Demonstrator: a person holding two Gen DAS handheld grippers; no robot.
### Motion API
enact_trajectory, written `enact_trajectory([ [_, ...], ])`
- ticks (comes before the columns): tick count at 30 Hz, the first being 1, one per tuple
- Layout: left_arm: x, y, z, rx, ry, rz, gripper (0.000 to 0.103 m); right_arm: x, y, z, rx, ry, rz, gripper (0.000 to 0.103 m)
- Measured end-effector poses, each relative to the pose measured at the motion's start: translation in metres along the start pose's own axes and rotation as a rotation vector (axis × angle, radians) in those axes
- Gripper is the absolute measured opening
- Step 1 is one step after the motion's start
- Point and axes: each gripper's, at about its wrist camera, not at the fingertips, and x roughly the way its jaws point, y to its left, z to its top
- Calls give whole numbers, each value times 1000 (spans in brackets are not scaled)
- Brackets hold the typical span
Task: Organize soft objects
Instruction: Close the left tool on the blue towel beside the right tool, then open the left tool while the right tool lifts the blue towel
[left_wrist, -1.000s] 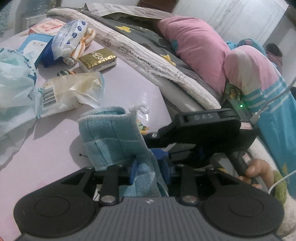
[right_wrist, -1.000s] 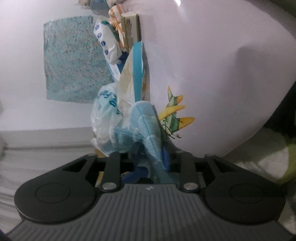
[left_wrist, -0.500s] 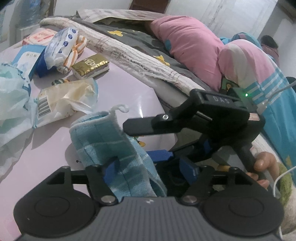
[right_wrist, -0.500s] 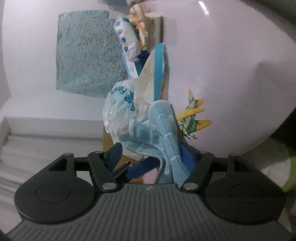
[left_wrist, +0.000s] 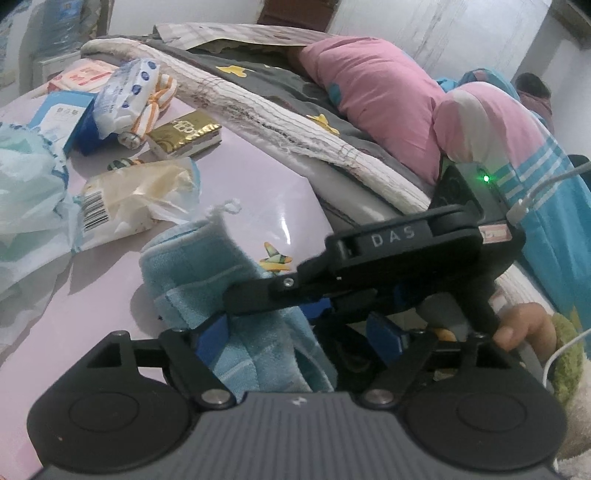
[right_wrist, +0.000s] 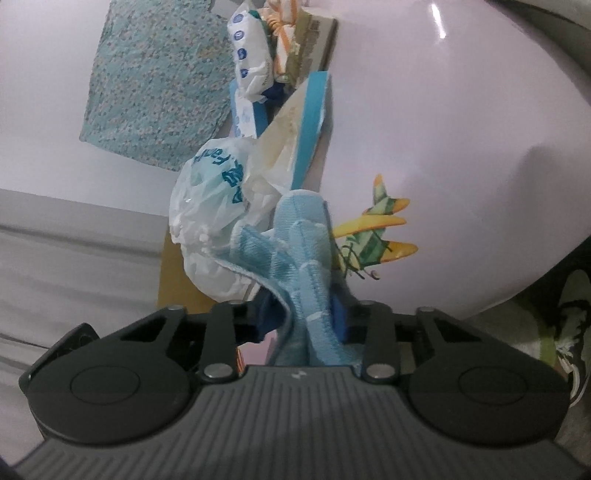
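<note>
A light-blue folded terry towel (left_wrist: 221, 280) stands bunched on a pale pink tabletop (left_wrist: 251, 192) at the lower centre of the left wrist view, caught between two hand-held black grippers. The left gripper (left_wrist: 299, 334) angles down toward the table, its blue-padded jaws opening wide with the cloth lying loose between them, the pads not pressing it. The right gripper (right_wrist: 301, 319), entering from the right of that frame with a person's fingers (left_wrist: 524, 328) curled round its handle, is closing on the towel; in its own view the blue pads pinch the fabric at lower centre. Only the left wrist view shows the bed behind the table, with a pink pillow (left_wrist: 376, 96) at upper right, a gold foil packet (left_wrist: 184, 133) and a white blue-dotted tissue pack (left_wrist: 125, 92) at upper left. Only the right wrist view shows a speckled teal cloth square (right_wrist: 155, 81) lying flat at upper left, a crumpled white plastic bag (right_wrist: 210, 206) just beside the towel, and a yellow-and-green aeroplane sticker (right_wrist: 376, 236) on the tabletop to the towel's right.
</note>
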Motion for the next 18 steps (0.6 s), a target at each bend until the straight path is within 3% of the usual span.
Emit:
enact_trajectory([
  [6, -14, 11, -4, -63, -38, 1, 83, 2, -11, 0, 59, -6, 26, 18],
  [10, -24, 31, -6, -158, -66, 55, 83, 2, -16, -1, 89, -8, 44, 17],
  [14, -16, 54, -6, -276, -10, 60, 82, 4, -19, -1, 106, -4, 60, 17],
  [18, -8, 50, -6, -261, 16, 44, 81, 6, -16, -3, 102, -4, 66, 17],
])
